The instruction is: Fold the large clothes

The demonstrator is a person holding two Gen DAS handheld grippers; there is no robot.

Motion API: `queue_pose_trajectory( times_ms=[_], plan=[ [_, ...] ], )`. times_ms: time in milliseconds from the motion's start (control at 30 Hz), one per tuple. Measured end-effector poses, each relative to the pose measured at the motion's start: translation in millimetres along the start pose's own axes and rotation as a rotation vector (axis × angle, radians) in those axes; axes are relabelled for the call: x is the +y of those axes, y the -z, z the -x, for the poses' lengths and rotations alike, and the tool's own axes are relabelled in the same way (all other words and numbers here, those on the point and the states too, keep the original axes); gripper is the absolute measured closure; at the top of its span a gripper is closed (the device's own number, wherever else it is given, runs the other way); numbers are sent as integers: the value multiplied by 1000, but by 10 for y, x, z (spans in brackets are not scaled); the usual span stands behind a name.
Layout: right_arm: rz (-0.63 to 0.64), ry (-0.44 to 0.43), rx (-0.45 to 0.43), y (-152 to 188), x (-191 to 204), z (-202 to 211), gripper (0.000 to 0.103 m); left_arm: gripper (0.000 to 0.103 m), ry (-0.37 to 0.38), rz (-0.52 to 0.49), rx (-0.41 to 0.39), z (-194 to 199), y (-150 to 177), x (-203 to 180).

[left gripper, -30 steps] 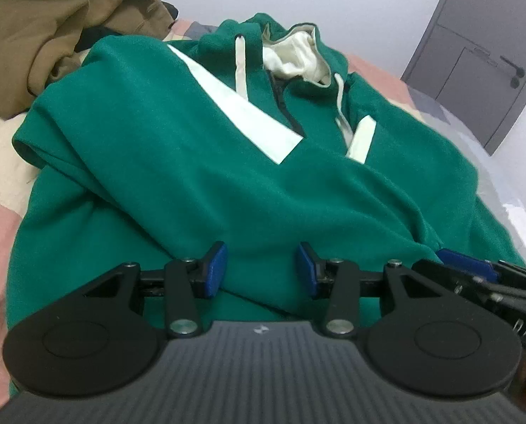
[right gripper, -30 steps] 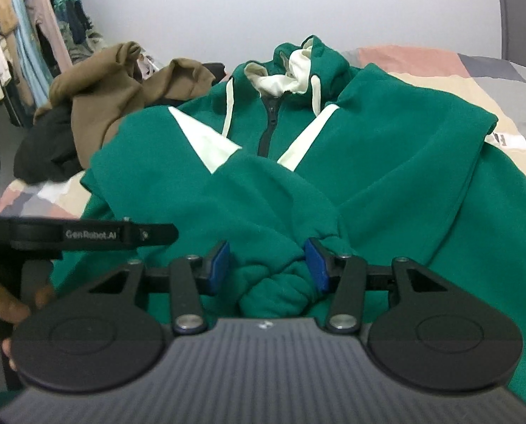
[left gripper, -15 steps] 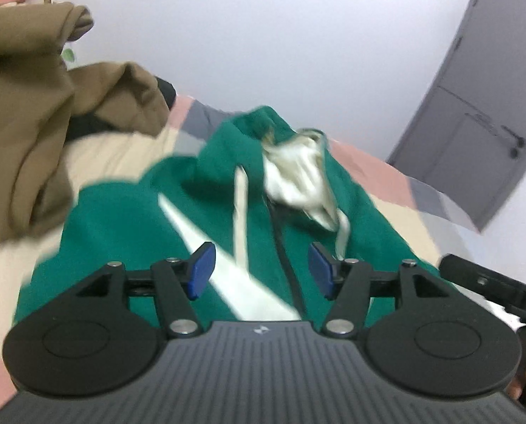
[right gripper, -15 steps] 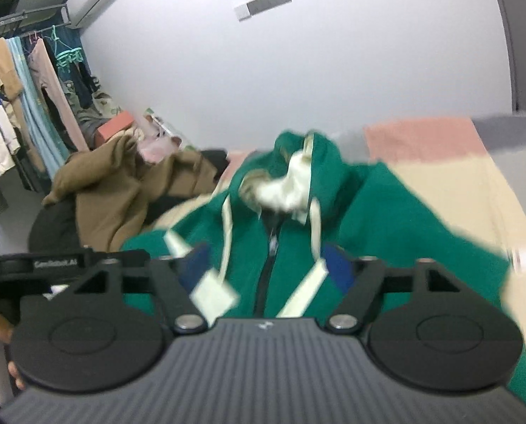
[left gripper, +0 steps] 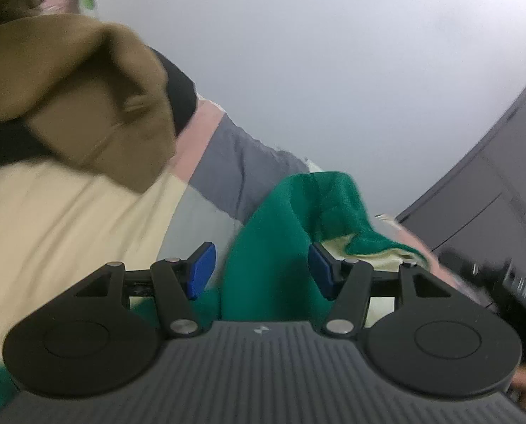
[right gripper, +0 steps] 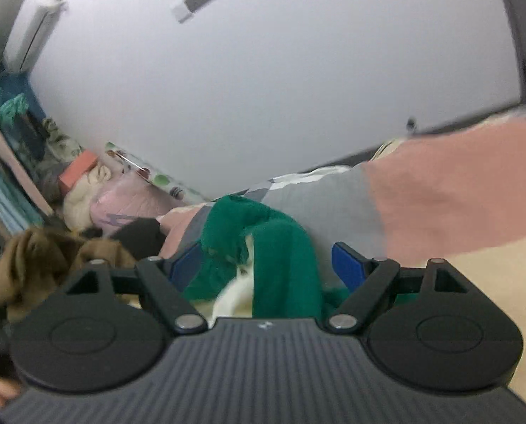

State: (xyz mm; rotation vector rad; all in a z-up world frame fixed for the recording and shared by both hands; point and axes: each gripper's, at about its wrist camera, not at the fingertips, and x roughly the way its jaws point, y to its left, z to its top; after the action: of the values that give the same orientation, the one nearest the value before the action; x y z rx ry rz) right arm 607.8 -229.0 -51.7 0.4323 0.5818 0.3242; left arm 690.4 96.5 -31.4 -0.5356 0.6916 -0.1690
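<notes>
The green hoodie lies on the bed, and only its hood end shows. In the left wrist view the green hood (left gripper: 298, 205) rises between the blue pads of my left gripper (left gripper: 261, 270), which is open and does not pinch the cloth. The right wrist view shows the hood (right gripper: 284, 247) with its cream lining (right gripper: 234, 293) between the spread pads of my right gripper (right gripper: 266, 265), open too. The hoodie's body and sleeves are hidden below the gripper bodies.
A brown garment (left gripper: 86, 99) is heaped on the left over a black one (left gripper: 180, 88); it also shows as a brown garment (right gripper: 33, 258) at lower left. The patchwork bed cover (right gripper: 439, 190) spreads right. A grey door (left gripper: 492, 205) stands at the right. Bags and hanging clothes (right gripper: 5, 162) crowd the far left.
Both grippers have swept forward over the hoodie from its lower part to the hood. Both pairs of jaws stand wider, and the right one no longer holds the green sleeve cuff.
</notes>
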Motion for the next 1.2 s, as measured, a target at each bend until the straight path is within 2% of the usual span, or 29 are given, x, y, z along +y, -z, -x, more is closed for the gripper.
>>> queue_pose_trajectory(
  times_ms=[67,133,200,233,267,300,333,367,400,433,467,633,700,867,1033,1200],
  plan=[
    [-90,-25,44,-62,-98,-267,21,39,-35,-50,25,-225,-67,-73],
    [-129,20,50,-65,-139,-493,20,40,-33,-35,38,-342,-98,-96],
    [-143,28,77,-59,-140,-656,21,41,-24,-2,58,-461,-155,-114],
    [-129,42,95,-50,-114,-726,23,41,-17,7,78,-540,-187,-126],
    [-98,64,113,-52,-70,-793,35,43,-24,9,90,-592,-198,-147],
    [-68,74,135,-36,-25,-847,47,52,-41,13,102,-648,-215,-166],
    [-56,77,157,-27,-2,-874,50,57,-46,23,111,-681,-224,-179],
    [-51,85,172,-12,30,-888,56,71,-38,36,124,-710,-233,-194],
    [-45,95,187,-5,64,-892,63,92,-33,40,134,-719,-243,-221],
    [-24,115,208,-8,119,-884,75,97,-37,19,142,-699,-250,-278],
    [2,140,218,-46,161,-892,78,98,-48,-12,139,-656,-246,-346],
    [186,91,108,-192,545,-437,80,100,-48,-138,110,-267,-346,-608],
    [228,101,90,-221,644,-279,81,100,-49,-176,77,-42,-395,-685],
    [325,57,-57,-200,900,258,81,100,-32,-245,-24,632,-401,-812],
    [407,53,-216,70,1123,1037,81,100,-16,-282,-112,1522,-123,-932],
    [427,30,-316,418,1269,1921,81,100,9,-287,-173,2398,390,-1047]
  ],
)
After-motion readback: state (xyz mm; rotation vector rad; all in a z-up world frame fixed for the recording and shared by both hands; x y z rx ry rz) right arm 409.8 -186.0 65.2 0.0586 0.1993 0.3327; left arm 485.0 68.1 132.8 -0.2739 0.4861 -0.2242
